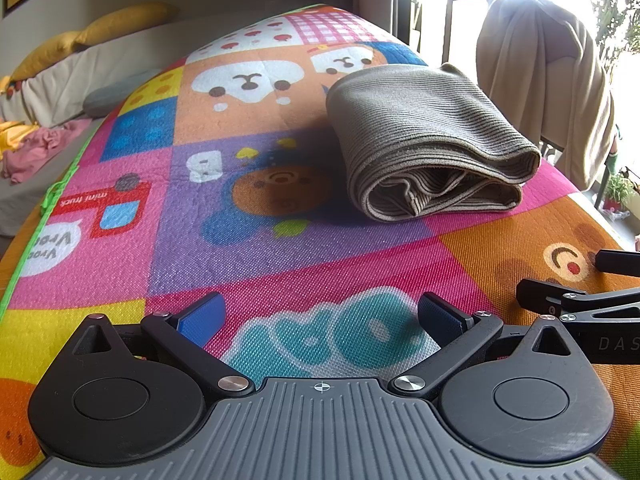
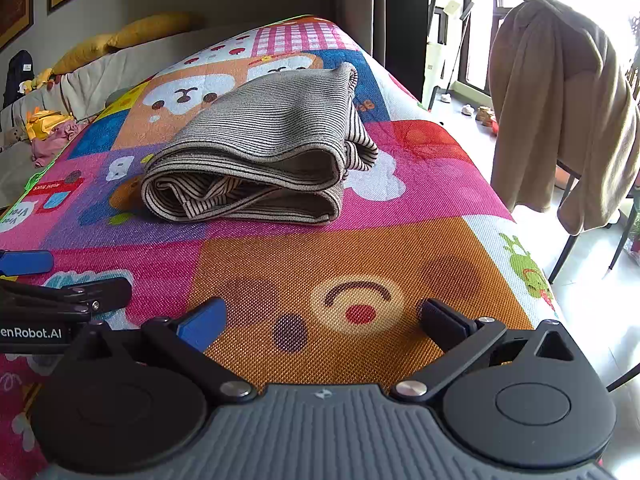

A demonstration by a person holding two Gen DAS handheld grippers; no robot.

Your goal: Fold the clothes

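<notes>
Both hand-held grippers, left (image 1: 320, 316) and right (image 2: 322, 320), jaws apart, ribbed striped garment (image 2: 256, 152) folded on woven mat (image 2: 360, 248)

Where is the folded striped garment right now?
The folded striped garment lies on the colourful play mat, ahead of both open tongs, touching neither; in the left wrist view it sits right of centre.

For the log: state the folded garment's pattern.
Folded garment: fine brown-and-beige stripes, clearest in the right wrist view.
</notes>
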